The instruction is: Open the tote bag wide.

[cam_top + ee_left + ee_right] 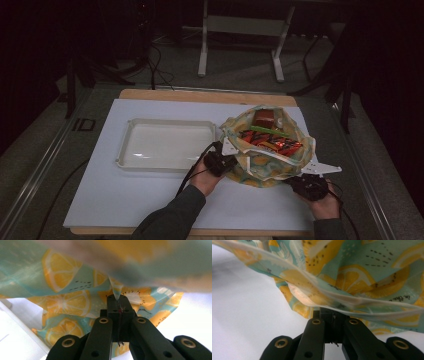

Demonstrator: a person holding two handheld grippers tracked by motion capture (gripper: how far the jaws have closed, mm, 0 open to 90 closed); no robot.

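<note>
Each claw, left (226, 156) and right (303, 176), pinches our lemon-print bag's (260, 170) rim, spreading it open near the surface's right edge.

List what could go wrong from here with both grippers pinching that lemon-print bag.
1. The left gripper holds only a thin fold of the lemon-print bag; it may slip free.
2. The bag's mouth gapes, so the snack packets could spill if it tips.
3. The white tray sits close by; a pull might nudge it.

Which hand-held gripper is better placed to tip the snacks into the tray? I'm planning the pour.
Probably the right hand-held gripper: it pinches the bag on the side away from the tray, so lifting tips contents trayward.
</note>
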